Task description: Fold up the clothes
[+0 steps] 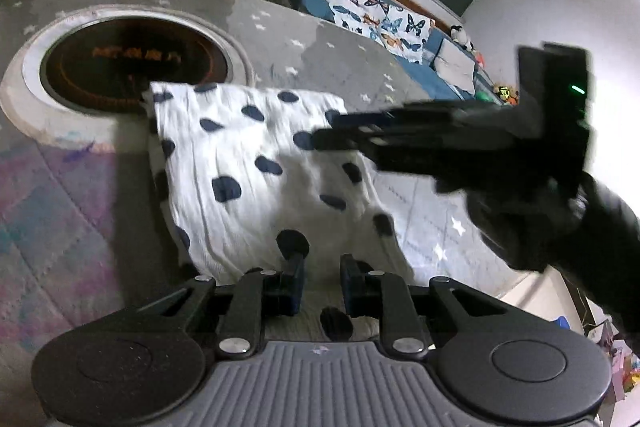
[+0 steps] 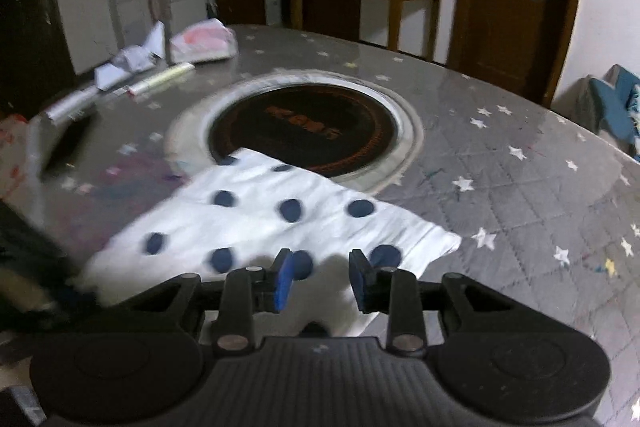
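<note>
A white garment with dark blue dots [image 1: 248, 167] lies folded flat on the grey star-patterned table, its far corner over the round black hob. My left gripper [image 1: 322, 285] is open just above the garment's near edge, with nothing between its fingers. My right gripper [image 2: 322, 281] is open above the garment [image 2: 260, 219] near its right corner, also empty. In the left wrist view the right gripper [image 1: 332, 133] reaches in from the right, blurred, over the cloth.
The round black hob [image 2: 304, 131] is set in the table [image 2: 520, 195] centre. Crumpled paper [image 2: 132, 61], a plastic bag [image 2: 204, 41] and a foil roll [image 2: 68, 107] lie at the far left. A blue sofa [image 1: 400, 31] stands beyond the table.
</note>
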